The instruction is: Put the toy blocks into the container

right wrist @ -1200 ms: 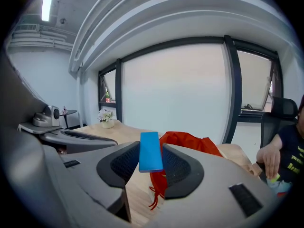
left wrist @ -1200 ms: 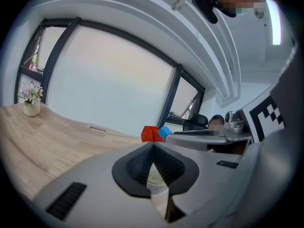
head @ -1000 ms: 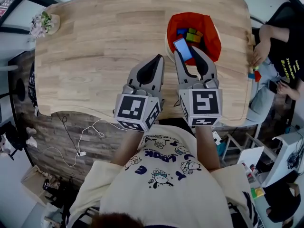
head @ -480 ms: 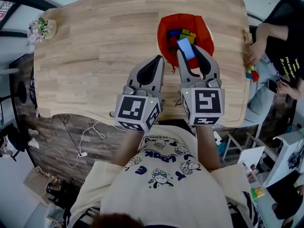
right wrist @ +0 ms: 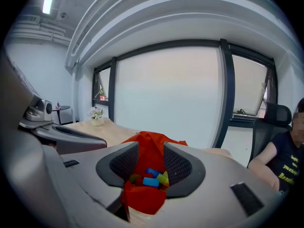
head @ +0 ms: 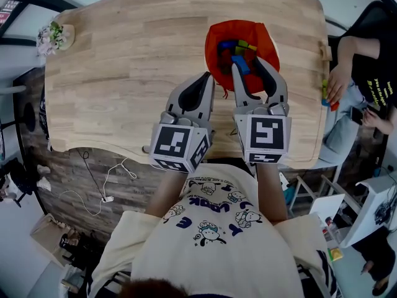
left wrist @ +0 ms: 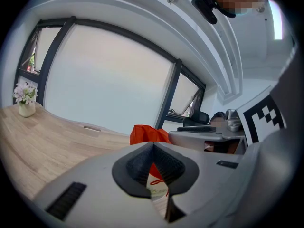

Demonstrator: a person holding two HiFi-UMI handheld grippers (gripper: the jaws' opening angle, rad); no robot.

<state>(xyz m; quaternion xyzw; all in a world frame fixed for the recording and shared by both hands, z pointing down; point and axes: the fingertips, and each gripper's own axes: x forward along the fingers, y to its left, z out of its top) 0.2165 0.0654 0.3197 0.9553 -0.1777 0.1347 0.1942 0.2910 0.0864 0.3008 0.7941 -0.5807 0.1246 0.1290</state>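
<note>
Above the red container (head: 215, 35), the right tool (head: 249, 63) stands open, left tool (head: 209, 75) closed.

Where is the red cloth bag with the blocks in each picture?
Head view: the red cloth bag sits upper right of centre, just ahead of the right gripper.
Left gripper view: middle, peeking over the jaws.
Right gripper view: low middle, between the jaws.
Shared landmark: the small vase of white flowers, left of the bag in every view.
</note>
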